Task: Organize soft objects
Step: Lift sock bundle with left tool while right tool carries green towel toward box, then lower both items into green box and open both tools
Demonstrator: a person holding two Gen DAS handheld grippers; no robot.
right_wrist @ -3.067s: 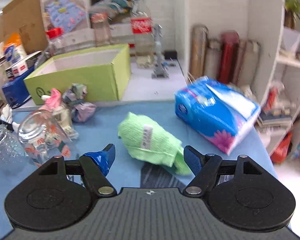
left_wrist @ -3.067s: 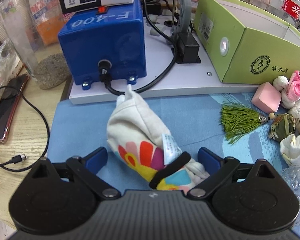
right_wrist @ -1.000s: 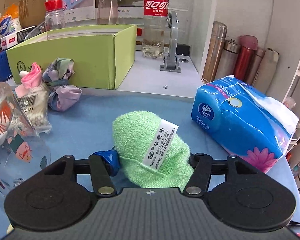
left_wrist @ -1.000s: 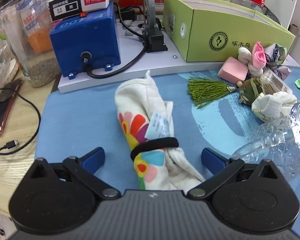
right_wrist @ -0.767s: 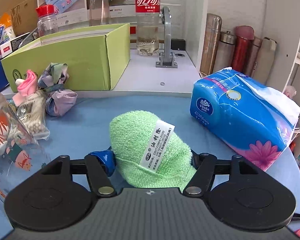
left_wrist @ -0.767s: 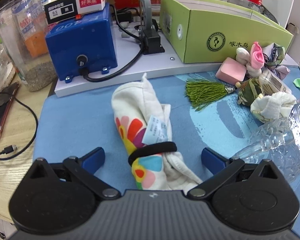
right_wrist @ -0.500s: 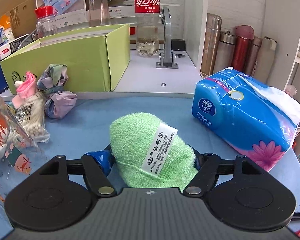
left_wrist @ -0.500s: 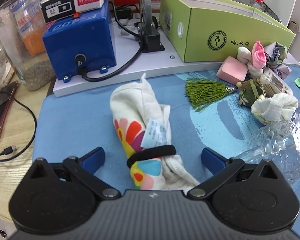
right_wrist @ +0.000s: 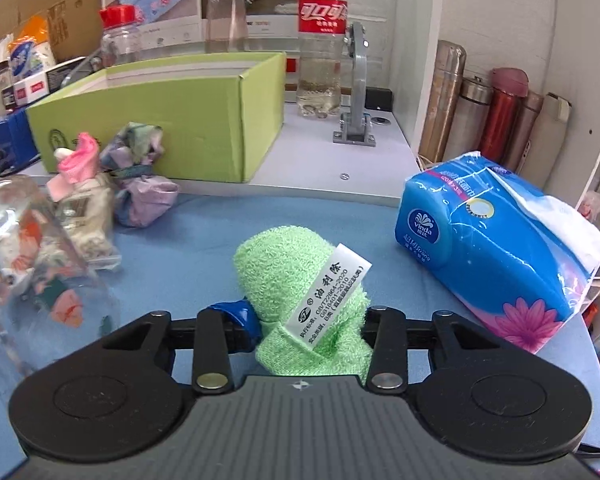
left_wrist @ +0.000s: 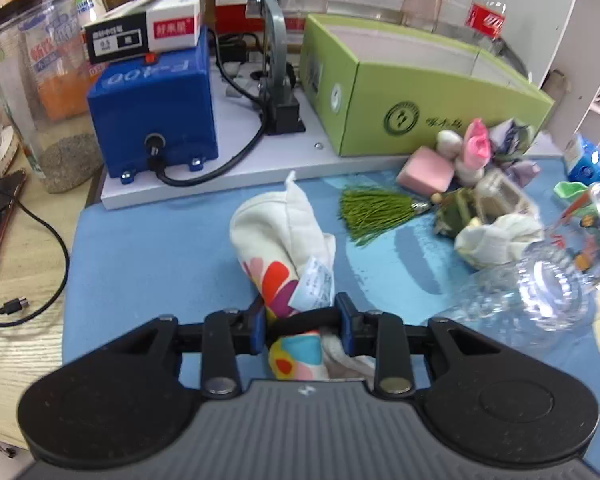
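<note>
Moved: the left gripper (left_wrist: 302, 322) had its jaws wide apart either side of the cloth roll (left_wrist: 286, 256) half a second ago; they have just been closing and now clench it at its black band. The right gripper (right_wrist: 306, 320) has just been closing too, squeezing the green towel (right_wrist: 300, 280) tighter
Left claw: grasping the cloth roll, blue pads pressed into both sides
Right claw: grasping the green towel, which bulges above the fingers
Cloth roll: cream cotton, printed with bright petals, paper tag on top; far end lies on the mat (left_wrist: 148, 248)
Green towel: fuzzy terry, rolled, white sewn label; on the mat (right_wrist: 188, 240) in the right view
Mat: smooth blue sheet over a pale wood-grain table (left_wrist: 16, 280)
Nearby, left view: clear cut-glass jug (left_wrist: 540, 292) on its side at right; green tassel (left_wrist: 376, 208) of fine threads; pink sponge block (left_wrist: 424, 170); small bundles of socks (left_wrist: 496, 238)
Nearby, right view: glossy blue tissue pack (right_wrist: 496, 240) at right; printed glass (right_wrist: 32, 248) at left; crumpled lilac cloth (right_wrist: 144, 200)
Farther: white board (left_wrist: 236, 164) carrying a blue metal box (left_wrist: 156, 104) with a black cable, and an open green carton (right_wrist: 172, 124)
Room: cola bottle (right_wrist: 322, 40), plastic jars, steel flasks (right_wrist: 472, 120) by a white shelf wall
</note>
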